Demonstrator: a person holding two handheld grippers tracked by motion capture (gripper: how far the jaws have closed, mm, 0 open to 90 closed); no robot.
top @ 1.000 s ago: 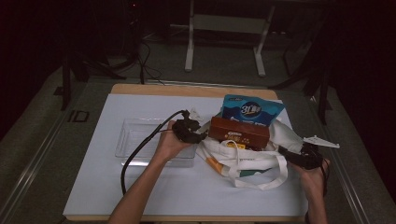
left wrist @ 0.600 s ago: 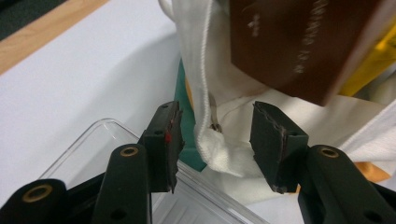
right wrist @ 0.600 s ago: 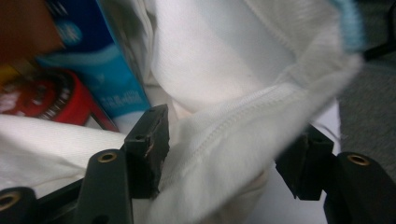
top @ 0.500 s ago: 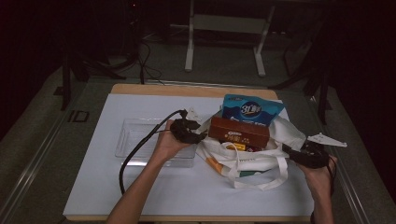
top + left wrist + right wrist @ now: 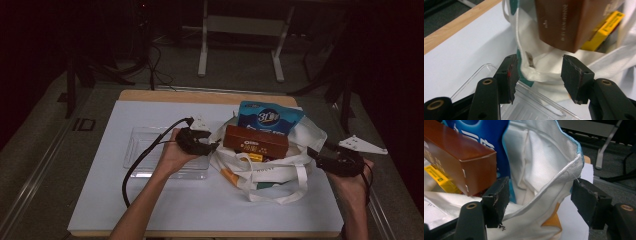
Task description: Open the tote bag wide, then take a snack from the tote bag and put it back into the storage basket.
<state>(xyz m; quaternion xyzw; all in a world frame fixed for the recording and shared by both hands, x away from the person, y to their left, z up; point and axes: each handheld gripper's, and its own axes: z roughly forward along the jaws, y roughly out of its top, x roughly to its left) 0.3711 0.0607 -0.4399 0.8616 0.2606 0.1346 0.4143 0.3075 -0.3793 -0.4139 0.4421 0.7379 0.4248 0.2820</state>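
Forearms come in from the near edge of the table (image 5: 100, 210) as we look down on it. We see the left gripper (image 5: 212, 146) just at the left rim of the white cloth bag (image 5: 272, 172), over the clear plastic tray (image 5: 145, 145). In the left gripper view its jaws stand apart, having just been opening, with the bag's hemmed edge lying loose between them and no pad pressing on it. The right gripper (image 5: 314, 156) sits at the bag's right side; in the right gripper view its jaws are likewise apart and have just been opening, the bag's stitched rim hanging between them, close to one jaw. Farther in, we see the brown box (image 5: 256, 141) lying across the bag's mouth, a yellow packet (image 5: 255, 157) under it, and behind them the blue packet (image 5: 269, 119) standing upright.
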